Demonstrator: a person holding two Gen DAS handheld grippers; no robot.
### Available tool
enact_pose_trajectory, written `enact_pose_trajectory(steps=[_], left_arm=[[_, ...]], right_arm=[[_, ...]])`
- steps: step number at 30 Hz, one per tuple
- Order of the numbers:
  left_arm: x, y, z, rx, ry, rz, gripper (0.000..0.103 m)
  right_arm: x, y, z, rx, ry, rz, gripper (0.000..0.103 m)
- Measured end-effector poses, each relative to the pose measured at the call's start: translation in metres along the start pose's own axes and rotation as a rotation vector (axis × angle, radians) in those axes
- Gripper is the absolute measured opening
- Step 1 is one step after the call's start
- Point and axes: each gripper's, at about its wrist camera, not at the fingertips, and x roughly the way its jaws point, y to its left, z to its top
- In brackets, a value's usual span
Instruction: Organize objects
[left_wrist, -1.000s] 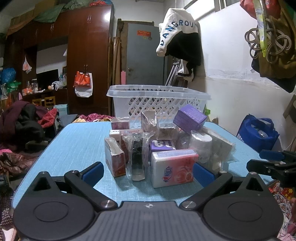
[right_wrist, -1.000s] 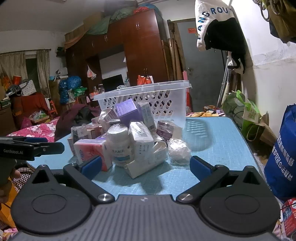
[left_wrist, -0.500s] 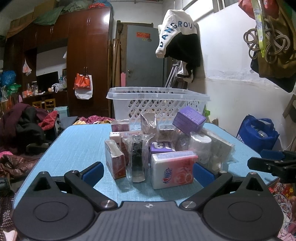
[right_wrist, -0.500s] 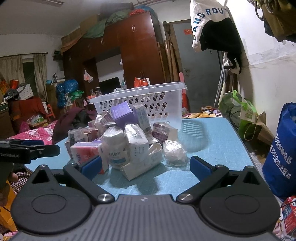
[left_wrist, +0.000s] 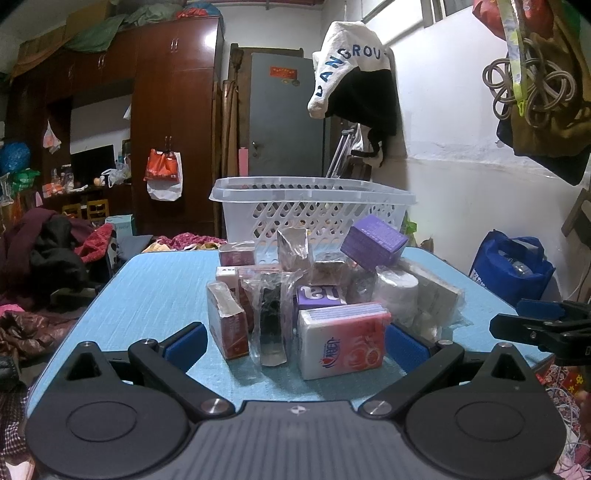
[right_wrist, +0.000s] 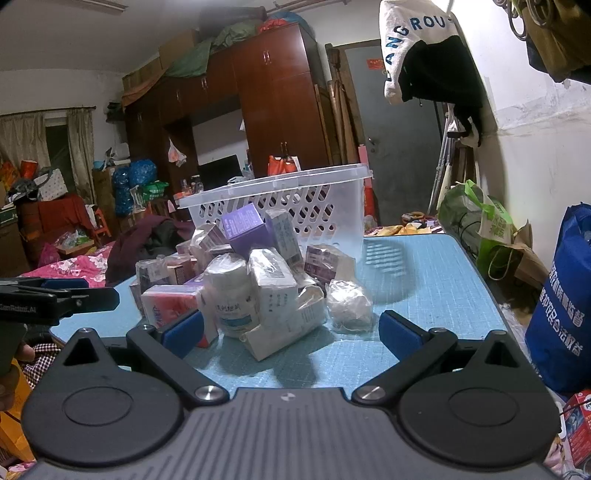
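A heap of small packages lies on the blue table: a pink tissue pack, a red box, a clear wrapped item, a purple box on top and a white bottle. Behind the heap stands a white lattice basket. My left gripper is open, its pads flanking the front of the heap without touching. My right gripper is open too, close to the bottle and a white box. A crumpled clear bag lies beside them.
A blue bag sits on the floor right of the table, by the white wall. Clothes are piled at the left. Dark wardrobes and a grey door stand behind. A green bag lies past the table's far right corner.
Both grippers have eased slightly toward the heap and the views shifted a little. Both stay open and nothing in the heap has moved.
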Motion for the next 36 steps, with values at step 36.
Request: enact_pose_trajectory(steps=[36], left_arm=[[0.0063,-0.0037,-0.008,0.051,-0.018,0.046,0.103]], right_arm=[[-0.0011,0.0041,0.0001,-0.012,-0.048,-0.017,0.103]])
